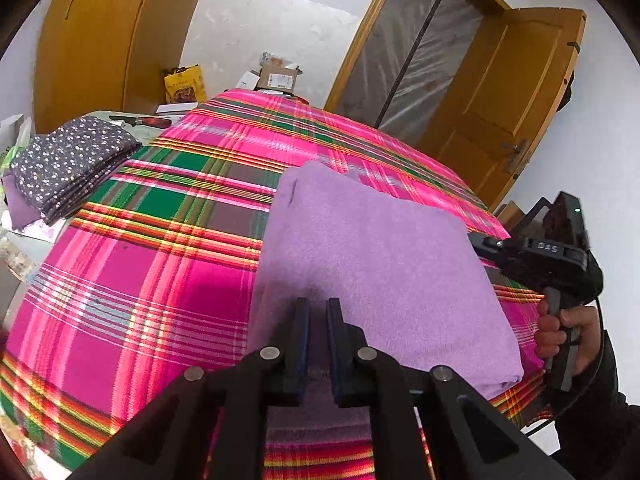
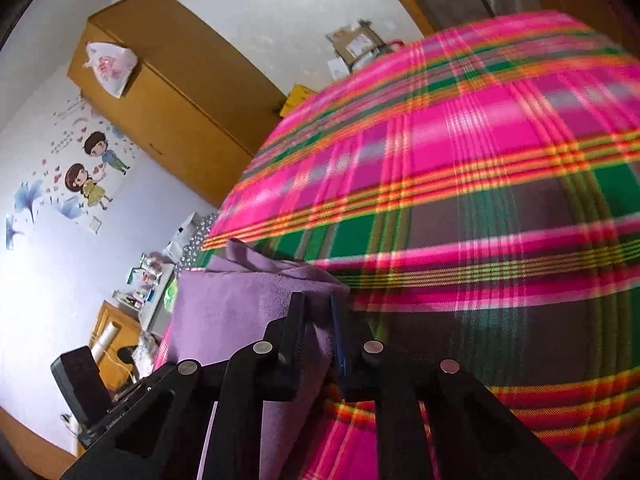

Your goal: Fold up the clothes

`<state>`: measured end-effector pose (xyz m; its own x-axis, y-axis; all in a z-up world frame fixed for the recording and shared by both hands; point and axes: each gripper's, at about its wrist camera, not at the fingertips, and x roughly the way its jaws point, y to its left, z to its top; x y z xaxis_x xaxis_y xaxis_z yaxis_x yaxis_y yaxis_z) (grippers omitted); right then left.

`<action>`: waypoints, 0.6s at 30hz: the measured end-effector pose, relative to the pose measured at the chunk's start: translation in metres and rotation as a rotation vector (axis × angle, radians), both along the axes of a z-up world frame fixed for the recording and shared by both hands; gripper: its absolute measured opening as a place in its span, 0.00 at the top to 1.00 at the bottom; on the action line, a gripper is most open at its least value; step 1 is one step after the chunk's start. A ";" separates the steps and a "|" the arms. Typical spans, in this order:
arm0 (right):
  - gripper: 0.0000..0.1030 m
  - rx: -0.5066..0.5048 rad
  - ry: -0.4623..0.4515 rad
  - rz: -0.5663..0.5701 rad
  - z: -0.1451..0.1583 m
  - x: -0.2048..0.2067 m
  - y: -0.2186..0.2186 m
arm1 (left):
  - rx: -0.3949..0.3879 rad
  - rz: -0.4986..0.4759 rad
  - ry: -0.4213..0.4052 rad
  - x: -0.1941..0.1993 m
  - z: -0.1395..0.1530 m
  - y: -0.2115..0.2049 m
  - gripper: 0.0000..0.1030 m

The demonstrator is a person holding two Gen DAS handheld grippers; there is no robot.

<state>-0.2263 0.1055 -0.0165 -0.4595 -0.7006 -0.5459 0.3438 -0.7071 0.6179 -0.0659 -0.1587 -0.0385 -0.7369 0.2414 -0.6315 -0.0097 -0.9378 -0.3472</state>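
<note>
A lilac, plain towel (image 1: 372, 264) lies at the centre and right of the left wrist view, on a plaid bedspread (image 1: 160, 264) of hot pink crossed with green, grey-brown, orange, yellow and white stripes. At the left edge sits a folded dark grey-purple cloth (image 1: 68, 160) sprinkled with tiny white flowers. The wardrobe (image 1: 104, 36) at upper left and the door (image 1: 508, 92) at upper right are honey-brown; the walls are white. The gripper fingers (image 1: 298, 344) at lower centre are black with dark blue pads. In the right wrist view, a cartoon wall sticker (image 2: 86, 168) at left shows blue, pink, yellow and green.
</note>
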 end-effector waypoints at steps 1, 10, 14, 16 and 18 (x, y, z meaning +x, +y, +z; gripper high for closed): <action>0.85 -0.008 0.019 0.008 0.004 0.004 0.002 | -0.007 -0.001 0.001 0.000 0.004 0.000 0.91; 0.73 0.133 0.192 0.081 0.025 0.033 -0.026 | -0.126 -0.071 0.055 -0.061 0.045 0.015 0.91; 0.72 0.179 0.165 0.060 0.019 0.021 -0.035 | -0.135 -0.086 -0.015 -0.102 0.033 0.018 0.91; 0.77 0.209 0.137 0.048 0.013 0.010 -0.039 | -0.146 -0.080 -0.060 -0.115 0.022 0.017 0.91; 0.83 0.227 0.132 0.046 0.009 0.003 -0.042 | -0.137 -0.074 -0.088 -0.120 0.012 0.014 0.91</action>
<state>-0.2237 0.0632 -0.0078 -0.5074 -0.5888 -0.6291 0.4459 -0.8042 0.3930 -0.1863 -0.1446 -0.0268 -0.6608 0.2001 -0.7234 -0.0560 -0.9743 -0.2184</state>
